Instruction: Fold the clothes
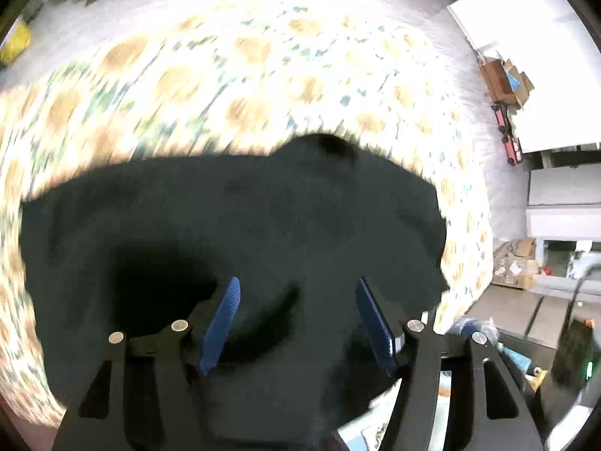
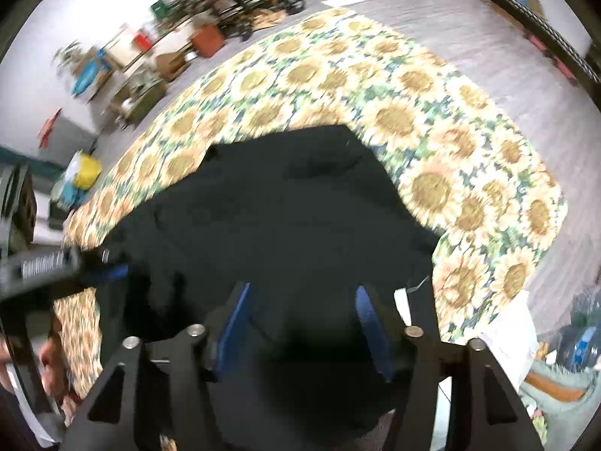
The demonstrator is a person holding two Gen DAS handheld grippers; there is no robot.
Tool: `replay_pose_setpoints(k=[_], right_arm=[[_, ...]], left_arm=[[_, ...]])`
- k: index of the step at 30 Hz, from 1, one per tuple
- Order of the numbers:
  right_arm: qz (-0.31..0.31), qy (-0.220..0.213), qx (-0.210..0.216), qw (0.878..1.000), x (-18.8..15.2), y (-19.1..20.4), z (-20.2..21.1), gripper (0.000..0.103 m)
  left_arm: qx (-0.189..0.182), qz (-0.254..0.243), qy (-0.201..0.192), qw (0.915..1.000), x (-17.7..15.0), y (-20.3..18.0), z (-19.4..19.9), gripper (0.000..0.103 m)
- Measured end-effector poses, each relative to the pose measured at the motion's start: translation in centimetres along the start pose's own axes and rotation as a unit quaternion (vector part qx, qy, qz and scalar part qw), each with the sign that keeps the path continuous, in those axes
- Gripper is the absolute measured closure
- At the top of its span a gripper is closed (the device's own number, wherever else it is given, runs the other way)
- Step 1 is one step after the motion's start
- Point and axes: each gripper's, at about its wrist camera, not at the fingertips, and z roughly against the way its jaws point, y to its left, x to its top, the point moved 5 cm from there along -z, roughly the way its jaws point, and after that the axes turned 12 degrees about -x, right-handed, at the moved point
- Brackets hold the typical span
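Left wrist view: we look steeply down on a black garment [image 1: 240,233] spread over a sunflower-print cloth [image 1: 233,60] on a grey floor [image 1: 112,11]. Much of the print is smeared by blur. Our left gripper [image 1: 296,289] has its blue pads [image 1: 221,323] standing well apart, with nothing between them; the garment lies below the gap and we see no pinch on it. Cardboard boxes [image 1: 507,79] sit at the right edge by a white wall [image 1: 526,18].

Right wrist view: the same black garment [image 2: 270,206] fills the middle, lying flat on the sunflower cloth [image 2: 413,112], its far edge angular. Our right gripper [image 2: 302,289] is likewise parted, pads [image 2: 234,323] clear of the fabric as far as we can tell, holding nothing. At the left edge the other gripper [image 2: 109,268] reaches in over the garment's side. A yellow bag [image 2: 88,173] lies on the floor [image 2: 469,30] beside the cloth; shelves with clutter [image 2: 142,75] line the far wall.
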Motion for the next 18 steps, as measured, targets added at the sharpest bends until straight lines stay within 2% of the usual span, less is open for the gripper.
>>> replay_pose_setpoints(k=[3, 6, 9, 10, 14, 18], right_arm=[[-0.009, -0.001, 0.039, 0.999, 2.5, -0.1, -1.5, 0.039], [0.012, 0.007, 0.036, 0.999, 6.6, -0.9, -4.2, 0.04], [0.032, 0.001, 0.006, 0.999, 11.0, -2.6, -6.3, 0.038], [0.033, 0.004, 0.006, 0.999, 12.2, -3.1, -7.2, 0.037], [0.058, 0.049, 0.003, 0.997, 15.5, -3.9, -10.7, 0.034], [0.092, 0.089, 0.033, 0.991, 16.7, -2.8, -13.4, 0.032]], left_arm=[[0.008, -0.01, 0.015, 0.9998, 5.5, -1.7, -2.1, 0.038], [0.001, 0.035, 0.028, 0.999, 9.0, -1.5, -3.7, 0.038], [0.019, 0.076, 0.046, 0.9959, 11.9, -1.2, -6.0, 0.037], [0.031, 0.092, 0.058, 0.9936, 12.5, -0.9, -7.1, 0.037], [0.033, 0.117, 0.098, 0.9877, 12.4, -1.0, -9.4, 0.037], [0.016, 0.14, 0.081, 0.9867, 13.3, -1.2, -10.0, 0.037]])
